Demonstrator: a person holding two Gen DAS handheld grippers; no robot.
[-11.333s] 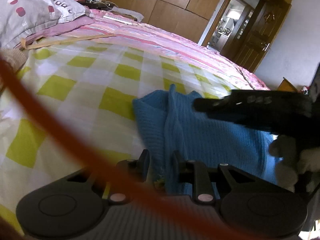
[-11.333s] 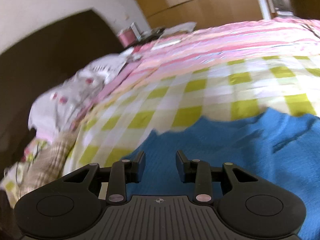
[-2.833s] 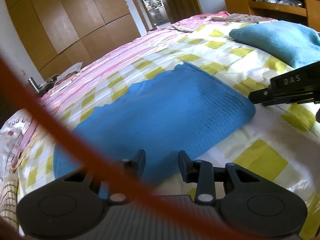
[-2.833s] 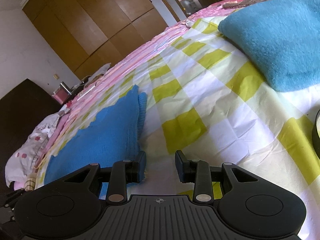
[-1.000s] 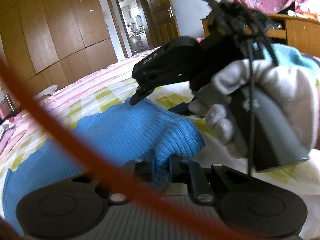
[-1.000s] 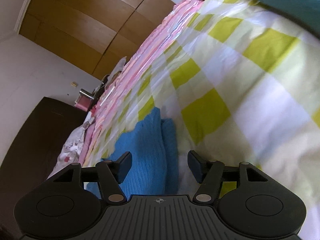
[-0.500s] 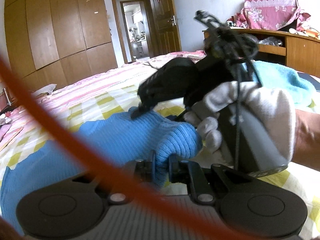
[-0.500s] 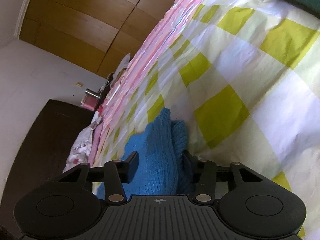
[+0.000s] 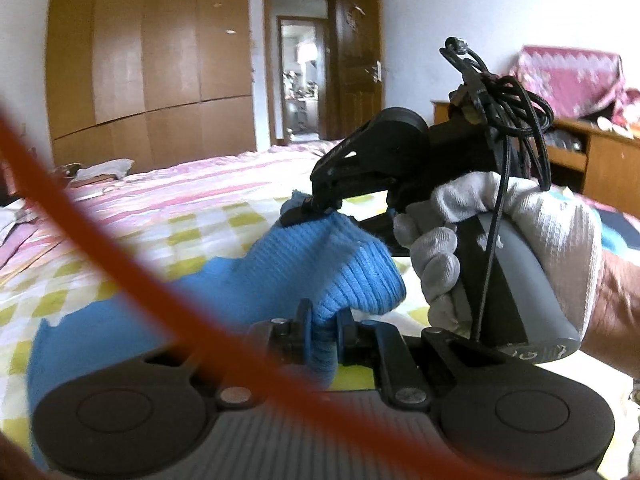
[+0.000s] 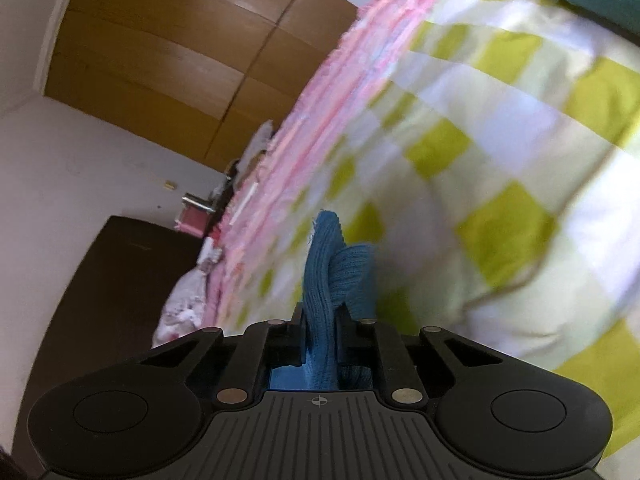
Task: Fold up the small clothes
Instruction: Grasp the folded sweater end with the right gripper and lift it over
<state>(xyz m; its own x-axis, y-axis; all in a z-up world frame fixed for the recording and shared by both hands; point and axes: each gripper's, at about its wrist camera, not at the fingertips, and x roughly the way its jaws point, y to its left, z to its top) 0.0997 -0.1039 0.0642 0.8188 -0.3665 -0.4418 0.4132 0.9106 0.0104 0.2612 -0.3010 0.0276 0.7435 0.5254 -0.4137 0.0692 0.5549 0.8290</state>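
Left gripper (image 9: 323, 322) remains clamped on the blue knit garment (image 9: 320, 264), lifted off the checked bedspread (image 9: 200, 228). Right gripper (image 10: 319, 320) jaws have just been closing and now pinch the garment's far edge; a second ago they stood open. An orange cable (image 9: 120, 256) crosses the left view. A gloved hand (image 9: 520, 240) is beside it; wardrobe (image 9: 152, 80) behind.

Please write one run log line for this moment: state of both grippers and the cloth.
left gripper: shut on blue knit cloth | right gripper: just closed on blue knit cloth | cloth edge lifted off checked bedsheet
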